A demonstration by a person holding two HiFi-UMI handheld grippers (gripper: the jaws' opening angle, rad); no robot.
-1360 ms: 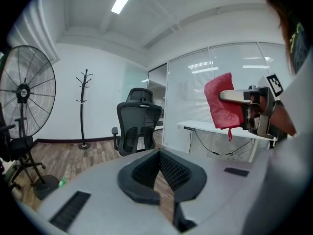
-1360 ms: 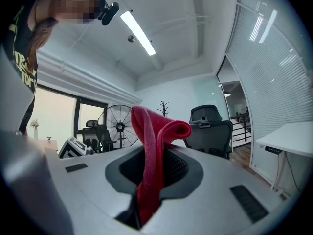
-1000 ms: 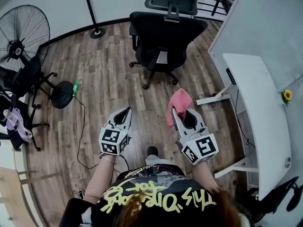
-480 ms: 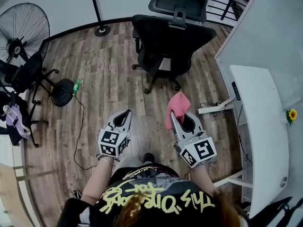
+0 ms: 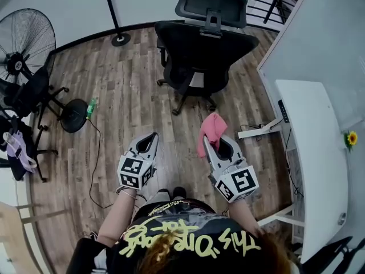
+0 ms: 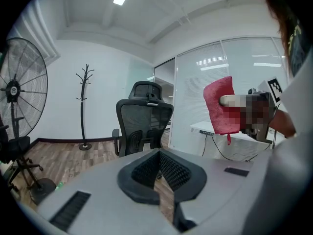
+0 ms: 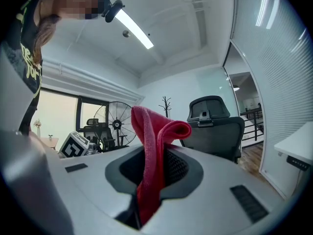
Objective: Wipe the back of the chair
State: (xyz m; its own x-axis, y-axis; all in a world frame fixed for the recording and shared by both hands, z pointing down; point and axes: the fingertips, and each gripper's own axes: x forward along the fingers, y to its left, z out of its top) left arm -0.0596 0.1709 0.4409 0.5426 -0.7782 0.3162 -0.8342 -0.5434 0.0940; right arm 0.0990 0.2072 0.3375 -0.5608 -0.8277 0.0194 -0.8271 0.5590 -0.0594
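Note:
A black mesh office chair with a headrest stands ahead on the wood floor, its back turned toward me. My right gripper is shut on a pink-red cloth, which hangs folded over its jaws some way short of the chair. In the right gripper view the cloth fills the jaws of the right gripper, with the chair beyond it. My left gripper is held level beside it, shut and holding nothing. The left gripper view shows the left gripper, the chair and the cloth.
A white desk stands at the right against a glass wall. A floor fan, another black chair, a green bottle and a cable lie at the left. A coat stand's base sits at the back.
Both grippers keep nearly the same pose. The head view has shifted slightly, and the right gripper with the cloth sits a little further left.

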